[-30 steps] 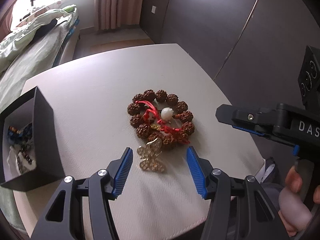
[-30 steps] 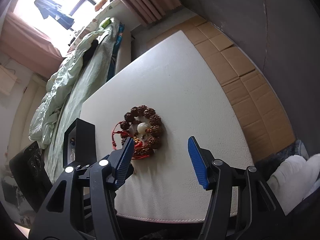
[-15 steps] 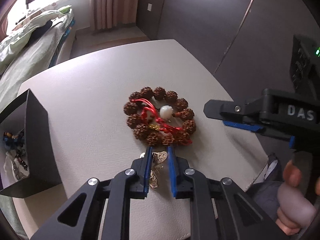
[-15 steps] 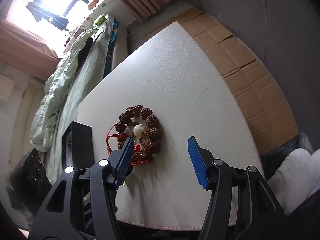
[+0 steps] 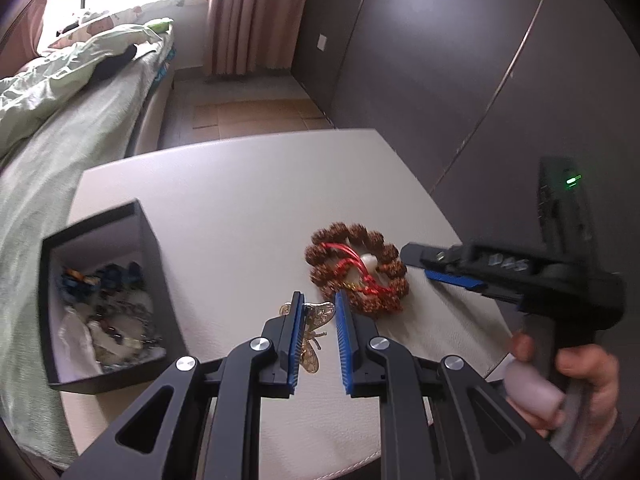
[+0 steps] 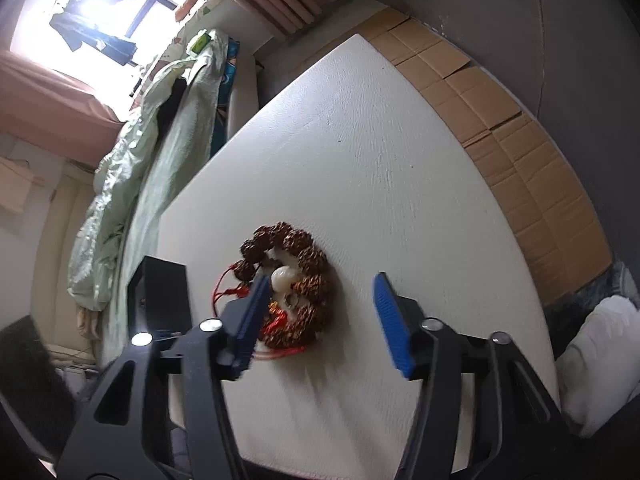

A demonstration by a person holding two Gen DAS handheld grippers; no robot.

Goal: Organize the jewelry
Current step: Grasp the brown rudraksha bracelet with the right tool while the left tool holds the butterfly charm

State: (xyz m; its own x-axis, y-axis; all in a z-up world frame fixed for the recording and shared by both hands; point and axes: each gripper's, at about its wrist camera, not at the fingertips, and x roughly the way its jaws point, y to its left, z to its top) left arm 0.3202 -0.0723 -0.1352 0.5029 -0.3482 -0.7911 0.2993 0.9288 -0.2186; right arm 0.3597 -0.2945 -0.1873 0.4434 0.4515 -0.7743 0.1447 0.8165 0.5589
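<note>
Left wrist view: the left gripper [image 5: 318, 312] is clamped on the gold butterfly brooch [image 5: 311, 330], lifted just beside the seed-bead bracelet [image 5: 356, 270]; the black box [image 5: 104, 300] lies well left of the bracelet; carry the brooch level and clear the box's near wall before letting go.

Right wrist view: the right gripper [image 6: 320, 300] straddles the bracelet [image 6: 292, 280], jaws closing, not yet pressing; the table [image 6: 380, 160] beyond the bracelet offers bare room.

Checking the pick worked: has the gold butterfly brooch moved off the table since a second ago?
Yes. The gold butterfly brooch, clamped in the left gripper, has shifted left, away from the bead bracelet, towards the black box.
</note>
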